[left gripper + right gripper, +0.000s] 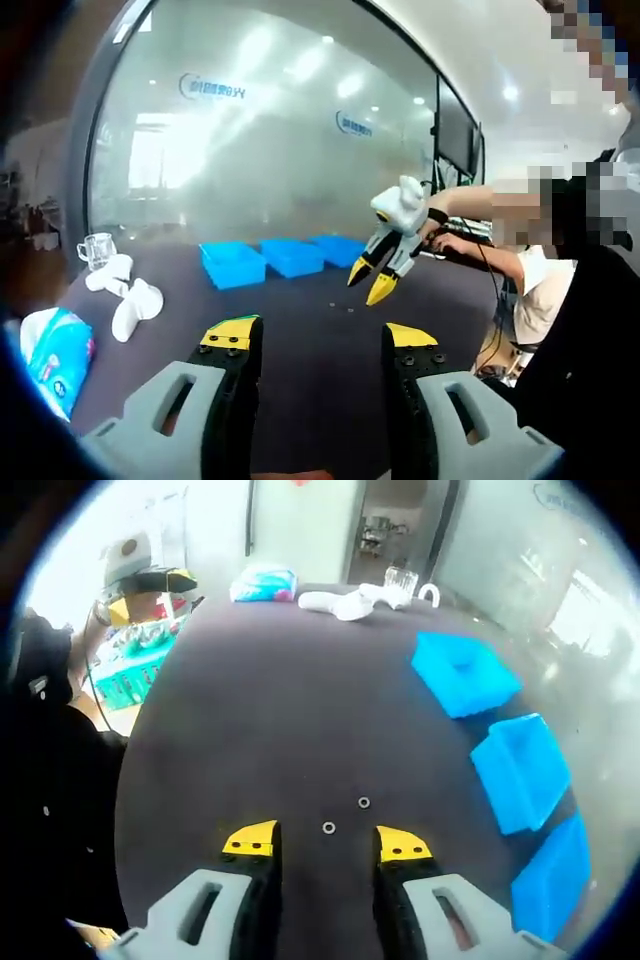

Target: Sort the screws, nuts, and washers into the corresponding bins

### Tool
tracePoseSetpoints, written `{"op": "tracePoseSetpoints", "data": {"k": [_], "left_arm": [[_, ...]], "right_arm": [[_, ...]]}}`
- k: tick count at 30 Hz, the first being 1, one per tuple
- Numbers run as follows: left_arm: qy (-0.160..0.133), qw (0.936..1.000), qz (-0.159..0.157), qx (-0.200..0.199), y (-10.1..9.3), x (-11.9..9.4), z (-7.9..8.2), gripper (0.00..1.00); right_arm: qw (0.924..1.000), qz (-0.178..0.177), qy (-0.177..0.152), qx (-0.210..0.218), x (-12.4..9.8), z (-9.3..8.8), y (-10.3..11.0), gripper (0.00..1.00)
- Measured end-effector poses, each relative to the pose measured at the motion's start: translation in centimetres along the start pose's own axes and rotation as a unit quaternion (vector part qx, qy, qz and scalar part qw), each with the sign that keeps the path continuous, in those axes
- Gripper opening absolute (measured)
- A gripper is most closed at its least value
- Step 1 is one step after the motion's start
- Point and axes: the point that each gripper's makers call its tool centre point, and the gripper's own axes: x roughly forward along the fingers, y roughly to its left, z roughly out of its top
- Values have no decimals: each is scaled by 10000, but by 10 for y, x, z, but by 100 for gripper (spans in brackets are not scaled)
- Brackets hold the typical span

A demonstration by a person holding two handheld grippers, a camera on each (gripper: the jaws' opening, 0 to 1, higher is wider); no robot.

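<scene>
Dark round table (300,330), frosted glass wall behind; left gripper view: left gripper (320,340) jaws wide apart, holding nothing, three blue bins (285,258) in a row, contents not visible, right gripper (372,280) hovering near them. Right gripper view: right gripper (325,845) jaws spread, empty, two washers (345,815) on the table just ahead of the tips, bins (520,770) to the right, insides look bare

In the right gripper view, two small metal washers (329,828) lie on the dark oval tabletop (270,710) just beyond the right tool (328,842), between its jaws. Three blue plastic bins (520,770) sit in a row along the tabletop's right edge. At the far end stand a clear glass cup (400,580) and white objects (345,602).
</scene>
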Motion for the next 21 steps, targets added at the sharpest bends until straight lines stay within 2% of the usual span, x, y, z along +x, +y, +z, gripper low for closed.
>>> {"op": "tracePoseSetpoints", "data": {"k": [9, 18, 21], "left_arm": [[-1, 10000, 57, -46, 4, -4, -3, 47], [-22, 10000, 74, -60, 5, -5, -4, 47], [-28, 9999, 84, -62, 5, -6, -4, 48]], "right_arm": [[9994, 95, 230, -231, 15, -7, -1, 25], [9983, 194, 478, -277, 23, -11, -7, 21], [9982, 211, 487, -276, 24, -10, -8, 17]]}}
